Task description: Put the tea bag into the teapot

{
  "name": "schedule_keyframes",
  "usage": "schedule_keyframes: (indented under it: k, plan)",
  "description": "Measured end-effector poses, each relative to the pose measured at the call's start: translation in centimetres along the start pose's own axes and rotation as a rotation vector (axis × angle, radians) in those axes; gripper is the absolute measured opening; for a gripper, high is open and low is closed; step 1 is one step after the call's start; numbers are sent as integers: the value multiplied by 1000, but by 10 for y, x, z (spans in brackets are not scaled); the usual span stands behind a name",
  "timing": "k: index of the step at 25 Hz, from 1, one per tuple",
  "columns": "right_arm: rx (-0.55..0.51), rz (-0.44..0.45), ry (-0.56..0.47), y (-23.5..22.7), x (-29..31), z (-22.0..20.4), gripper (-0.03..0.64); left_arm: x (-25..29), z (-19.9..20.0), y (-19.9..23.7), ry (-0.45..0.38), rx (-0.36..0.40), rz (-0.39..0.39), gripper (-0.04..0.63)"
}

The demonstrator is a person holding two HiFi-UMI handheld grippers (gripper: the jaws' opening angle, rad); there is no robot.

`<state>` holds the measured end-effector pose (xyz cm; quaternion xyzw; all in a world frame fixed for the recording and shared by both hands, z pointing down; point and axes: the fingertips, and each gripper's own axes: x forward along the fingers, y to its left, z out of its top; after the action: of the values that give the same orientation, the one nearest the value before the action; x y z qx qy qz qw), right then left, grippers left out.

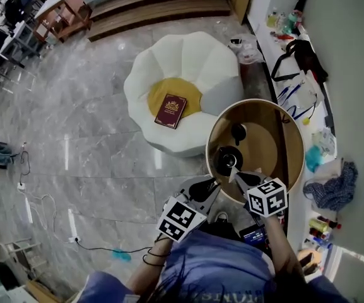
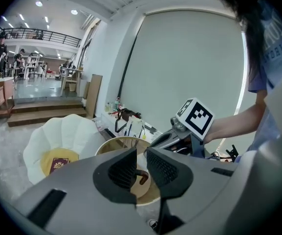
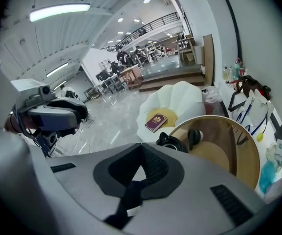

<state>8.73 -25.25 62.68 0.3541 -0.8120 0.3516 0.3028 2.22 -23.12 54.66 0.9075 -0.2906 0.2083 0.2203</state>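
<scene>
— Looked at the left gripper (image 2: pixel 141 156)?
— Yes. Found its jaws a little apart, with nothing gripped. Saw only the round table (image 1: pixel 270 128) through the narrow gap.
— And the right gripper (image 3: pixel 141 151)?
— Found it closed completely, pad against pad. Could not see anything pinched there.
— Located the teapot (image 1: pixel 226 160)?
— Saw it standing on the near left part of the table, just beyond the tips of both grippers. Could not make out the tea bag in any view.
</scene>
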Motion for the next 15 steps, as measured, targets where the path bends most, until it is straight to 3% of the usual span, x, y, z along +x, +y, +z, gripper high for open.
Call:
schedule_keyframes:
  k: [9,15]
  plan:
    - [-50,-23,119,-30,58,-14,15,14,-3,18,9,12,-23,59]
    - [-17,-70,152,-53,89,-20,15,12,-9,40,8,-19,2,59]
